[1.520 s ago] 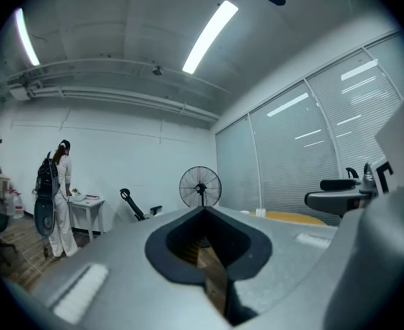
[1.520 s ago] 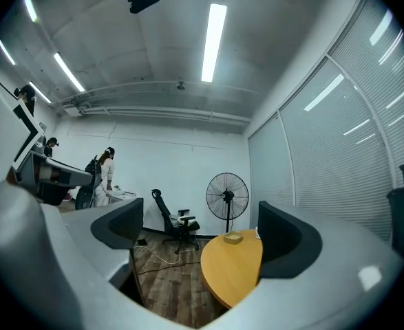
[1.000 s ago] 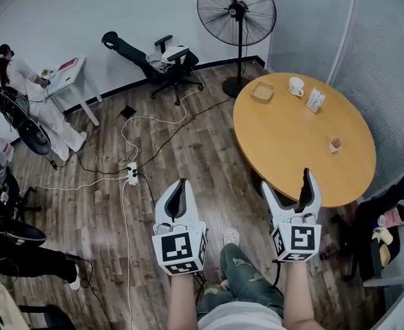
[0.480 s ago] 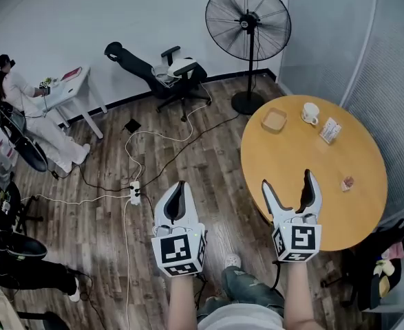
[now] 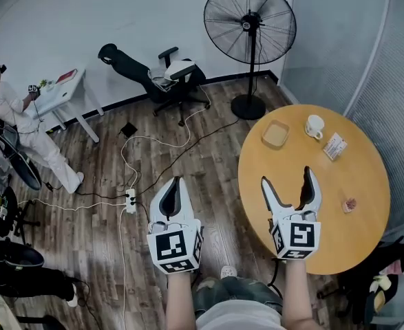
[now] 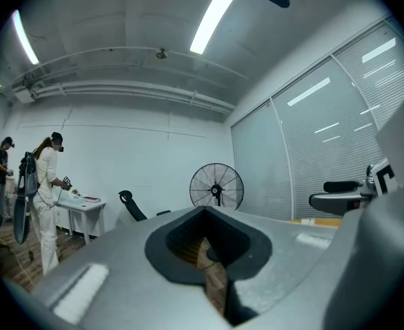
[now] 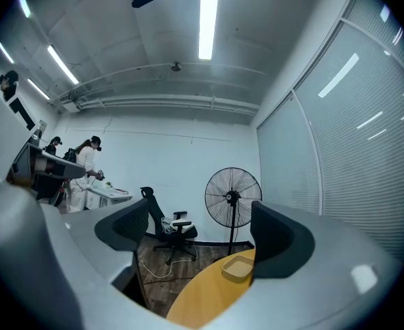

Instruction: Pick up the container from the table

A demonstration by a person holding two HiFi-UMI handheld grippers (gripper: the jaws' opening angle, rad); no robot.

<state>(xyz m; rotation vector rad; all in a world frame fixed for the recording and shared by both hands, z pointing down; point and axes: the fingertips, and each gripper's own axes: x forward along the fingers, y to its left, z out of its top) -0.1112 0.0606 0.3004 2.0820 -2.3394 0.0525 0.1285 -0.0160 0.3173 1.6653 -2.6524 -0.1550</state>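
Observation:
The container (image 5: 275, 134) is a shallow tan square dish on the far left part of the round wooden table (image 5: 339, 232). My right gripper (image 5: 288, 179) is open and held above the table's near left part, well short of the container, with nothing between its fingers. In the right gripper view the container (image 7: 239, 267) shows ahead between the open jaws of the right gripper (image 7: 202, 236). My left gripper (image 5: 175, 182) hangs over the wooden floor left of the table, shut and empty. In its own view the left gripper (image 6: 205, 253) has its jaws closed together.
A white cup (image 5: 314, 126), a small card box (image 5: 335, 146) and a tiny item (image 5: 349, 203) also sit on the table. A standing fan (image 5: 250, 23) rises behind it. An office chair (image 5: 167, 74), floor cables with a power strip (image 5: 131, 199), and a person (image 5: 9, 115) at a white desk are to the left.
The view has shifted toward the table, so the table and container now lie closer. The right gripper has come over the table's edge. Neither gripper's jaws have changed.

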